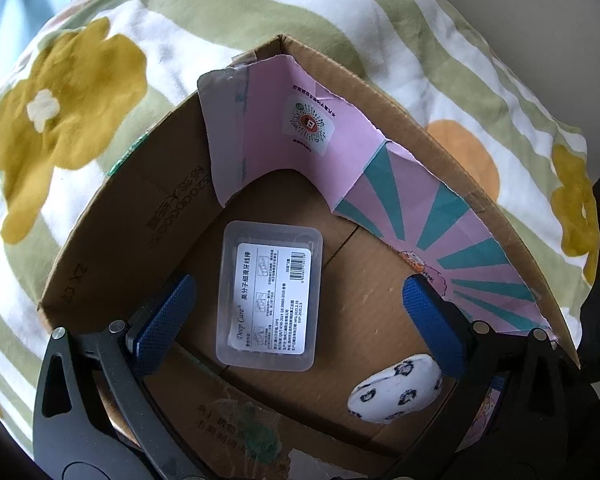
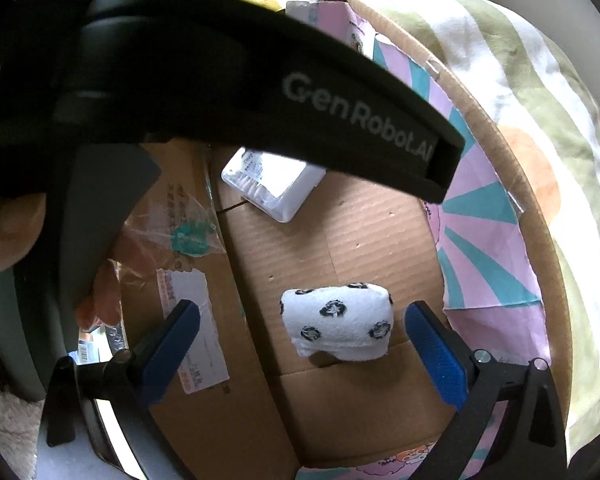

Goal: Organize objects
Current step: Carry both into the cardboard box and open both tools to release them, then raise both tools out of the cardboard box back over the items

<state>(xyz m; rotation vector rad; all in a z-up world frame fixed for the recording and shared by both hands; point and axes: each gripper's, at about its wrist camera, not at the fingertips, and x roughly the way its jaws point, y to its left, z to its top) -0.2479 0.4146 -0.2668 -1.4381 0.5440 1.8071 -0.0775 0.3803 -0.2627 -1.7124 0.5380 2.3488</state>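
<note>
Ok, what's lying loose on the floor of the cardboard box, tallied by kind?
Clear plastic case with a printed label: 1
White rolled cloth with dark flower prints: 1
Total: 2

Both lie free on the floor of the cardboard box; the left gripper and right gripper stand open above them, gripping neither.

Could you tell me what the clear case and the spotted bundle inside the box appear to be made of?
The clear case looks like frosted, translucent plastic: smooth moulded rim, contents dimly visible, glossy paper label. The spotted bundle looks like soft terry-like fabric: fuzzy matte surface, rolled edges. The box is plain corrugated cardboard, ribbed and brown.
</note>
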